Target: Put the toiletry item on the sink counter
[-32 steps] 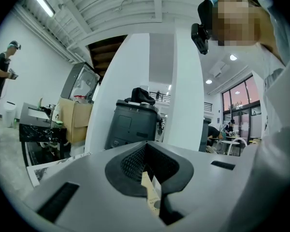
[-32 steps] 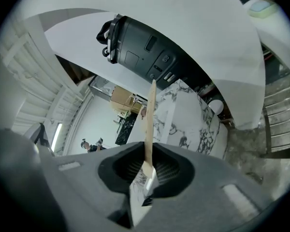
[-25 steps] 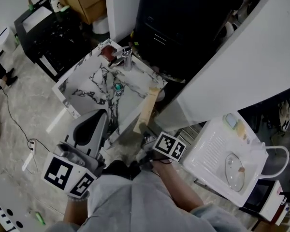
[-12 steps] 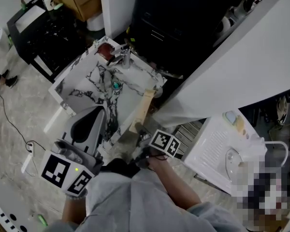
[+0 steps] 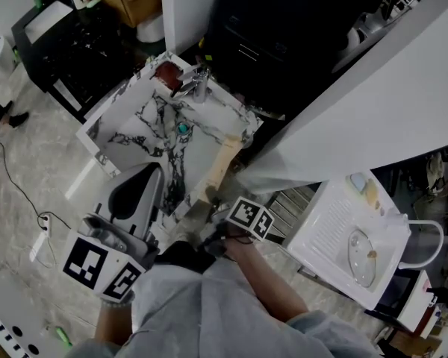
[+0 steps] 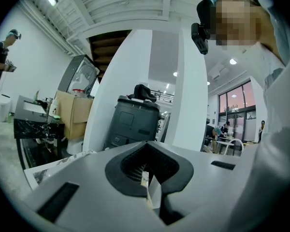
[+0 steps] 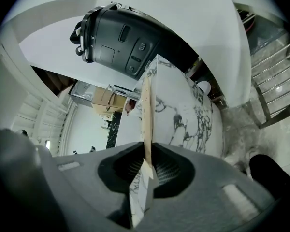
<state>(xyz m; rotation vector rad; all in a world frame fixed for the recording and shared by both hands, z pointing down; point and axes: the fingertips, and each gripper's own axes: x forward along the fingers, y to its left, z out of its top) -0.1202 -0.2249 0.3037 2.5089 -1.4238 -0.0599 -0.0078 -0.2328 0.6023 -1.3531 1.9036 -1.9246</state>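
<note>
**Right tool holding the boxed toiletry item at the edge of the sink tabletop**

Head view, looking steeply down. The landmark is the white, black-veined marble sink tabletop (image 5: 131, 136). A chrome tap (image 5: 201, 86) stands at its far edge, a small red object (image 5: 166, 71) lies just left of the tap, and a teal drain plug (image 5: 183, 130) sits in the middle of the surface.

The right tool (image 5: 207, 203) is at the near right side of the tabletop. Its jaws are closed on one end of the long, thin, tan cardboard box (image 5: 225, 166). The box points away from the person, along the tabletop's right edge. Its far end overlaps that edge, but whether it rests on the marble cannot be told.

In the right gripper view, the same tan box (image 7: 147, 110) rises edge-on from between the jaws of the right tool (image 7: 148, 164). The veined marble (image 7: 188, 115) lies just beyond it, and a dark grey moulded housing (image 7: 118, 37) lies further behind.

The left tool (image 5: 152, 174) is at the near edge of the tabletop, left of the box and apart from it. In the left gripper view, the jaws of the left tool (image 6: 148, 180) are drawn together with no object gripped.

A white ribbed tray (image 5: 336, 226) stands well to the right of the tabletop.
</note>
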